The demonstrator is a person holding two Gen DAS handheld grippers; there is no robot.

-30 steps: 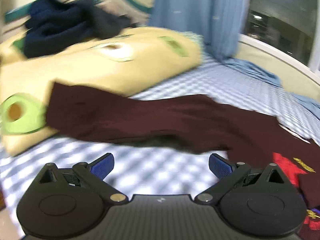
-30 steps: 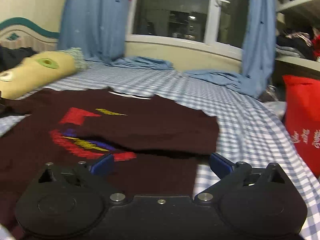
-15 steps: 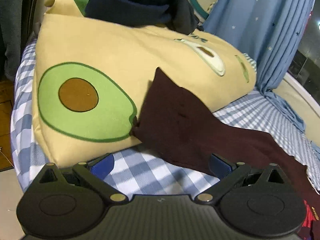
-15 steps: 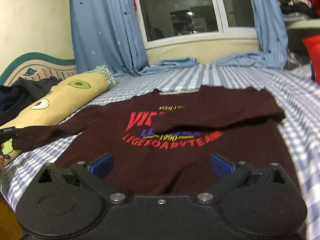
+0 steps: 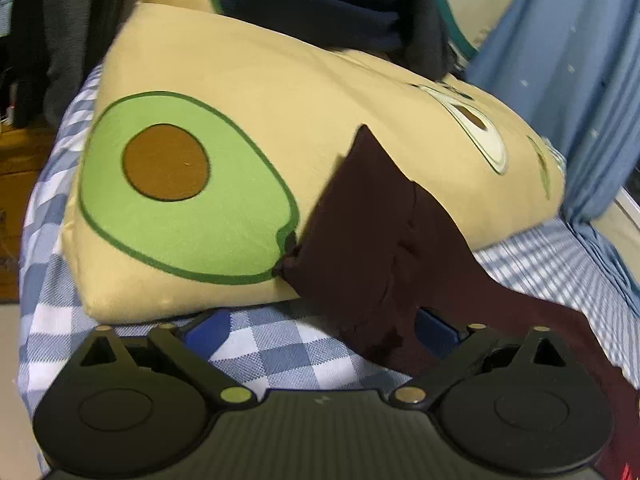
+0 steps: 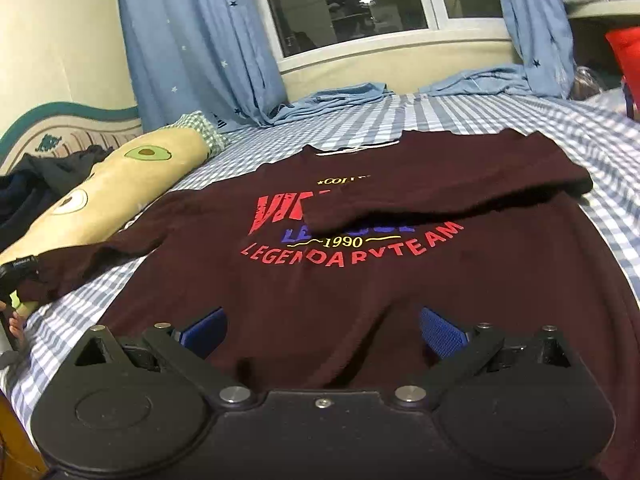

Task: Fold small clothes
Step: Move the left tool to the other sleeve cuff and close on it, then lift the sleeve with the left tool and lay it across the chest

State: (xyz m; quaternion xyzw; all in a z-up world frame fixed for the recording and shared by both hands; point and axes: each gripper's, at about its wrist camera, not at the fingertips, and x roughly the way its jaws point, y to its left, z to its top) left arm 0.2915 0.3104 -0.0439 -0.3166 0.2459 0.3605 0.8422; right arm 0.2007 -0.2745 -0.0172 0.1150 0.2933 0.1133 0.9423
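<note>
A dark maroon sweatshirt [image 6: 360,280] is spread face up on the blue-checked bed [image 6: 500,116], its collar toward the far edge under the window and its hem toward the near edge, so that the body's long axis runs from near to far. One sleeve is already laid across the chest, covering part of the print; the other sleeve [image 5: 372,240] is stretched out sideways toward the head end of the bed, where its cuff rests up against the avocado-print pillow [image 5: 240,120]. The coming move is judged to turn on this outstretched sleeve, whose long axis runs from the pillow back toward the body of the garment. The left gripper [image 5: 320,324] is placed right at it, with the jaws spread apart and the sleeve cloth lying between the blue pads [image 5: 208,330], reaching down to the right-hand pad; no grip is yet taken. The right gripper [image 6: 320,328] is held over the hem at the near edge, its jaws likewise spread wide and nothing pinched; whether the pads touch the cloth cannot be told. The left gripper is therefore much the nearer to the sleeve. On the chest, "1990" is read in yellow and "LEGENDARYTEAM" in red below it; a yellow line near the collar begins "COLLE" and is then covered, and the large red and blue words above the date are half hidden by the folded sleeve. A dark heap of clothes [image 5: 340,4] is piled on the pillow's far end.
</note>
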